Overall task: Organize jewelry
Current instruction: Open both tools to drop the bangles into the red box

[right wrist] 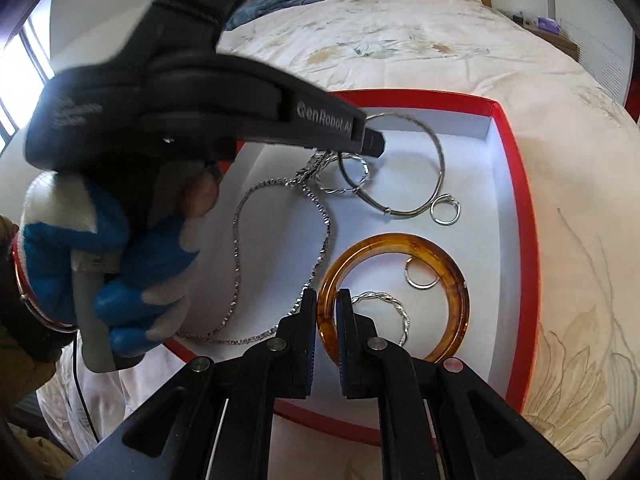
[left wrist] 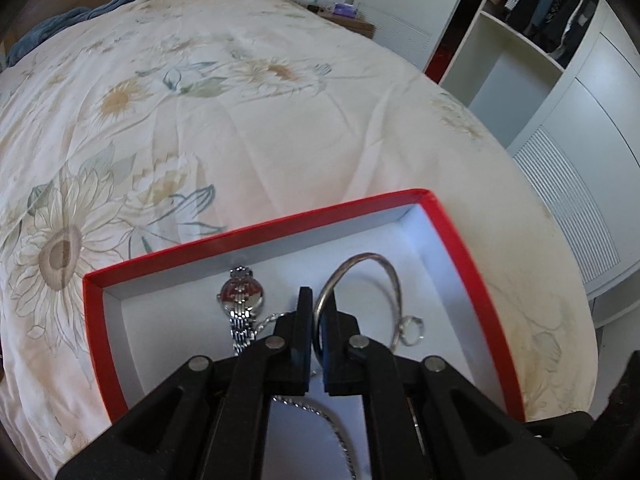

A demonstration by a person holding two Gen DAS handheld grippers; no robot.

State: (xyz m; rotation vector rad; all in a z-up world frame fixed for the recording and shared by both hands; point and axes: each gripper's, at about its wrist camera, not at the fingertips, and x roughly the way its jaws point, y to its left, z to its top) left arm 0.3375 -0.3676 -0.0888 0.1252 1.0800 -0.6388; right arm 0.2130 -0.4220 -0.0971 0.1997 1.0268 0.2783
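A flowered bedspread (left wrist: 248, 128) carries a red box (right wrist: 516, 184) with a white floor, a white wardrobe (left wrist: 576, 128) standing beyond the bed. Inside lie a silver bangle (right wrist: 436, 184), an amber bangle (right wrist: 456, 292), a chain necklace (right wrist: 240, 240), a watch (left wrist: 241, 300) and small rings (right wrist: 445, 210). The left gripper (left wrist: 318, 312) is pinched on the silver bangle's rim, its body hiding part of the box from the right view; the right gripper (right wrist: 323, 308) is narrowed around the amber bangle's edge.

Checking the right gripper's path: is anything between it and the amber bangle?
Nothing visible. The right gripper straddles the rim of the amber bangle; a twisted silver ring lies inside it, close beside one finger.
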